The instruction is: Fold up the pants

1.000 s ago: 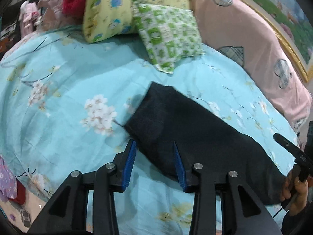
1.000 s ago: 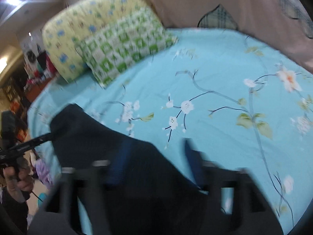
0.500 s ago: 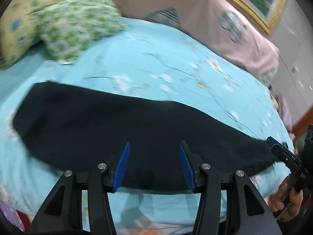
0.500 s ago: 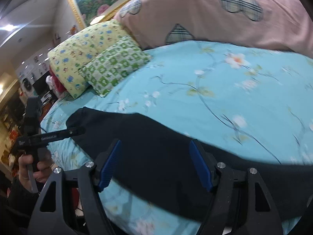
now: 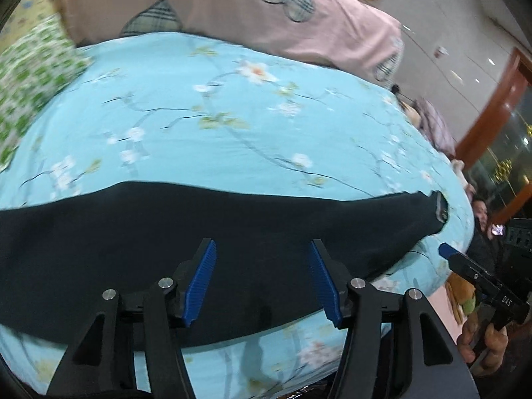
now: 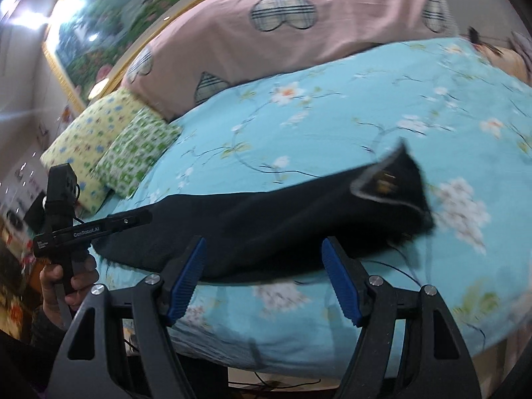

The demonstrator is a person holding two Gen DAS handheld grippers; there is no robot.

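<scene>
The black pants (image 5: 232,232) lie stretched along the bed's (image 5: 232,133) near edge, soft and limp, best pinched at the waistband (image 6: 392,183), while the left gripper (image 5: 262,279) and right gripper (image 6: 262,279) hover wide apart, empty.

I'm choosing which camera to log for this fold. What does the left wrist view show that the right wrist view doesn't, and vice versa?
Only the left wrist view shows a reddish-brown wooden door frame at the right and the right hand-held gripper, seen side on.

Only the right wrist view shows the yellow flowered pillow, the gold-framed painting, the left hand-held gripper and the pants' open waistband.

Both show the black pants laid long across the turquoise floral bedsheet, the pink quilt with plaid patches and the green checked pillow.
</scene>
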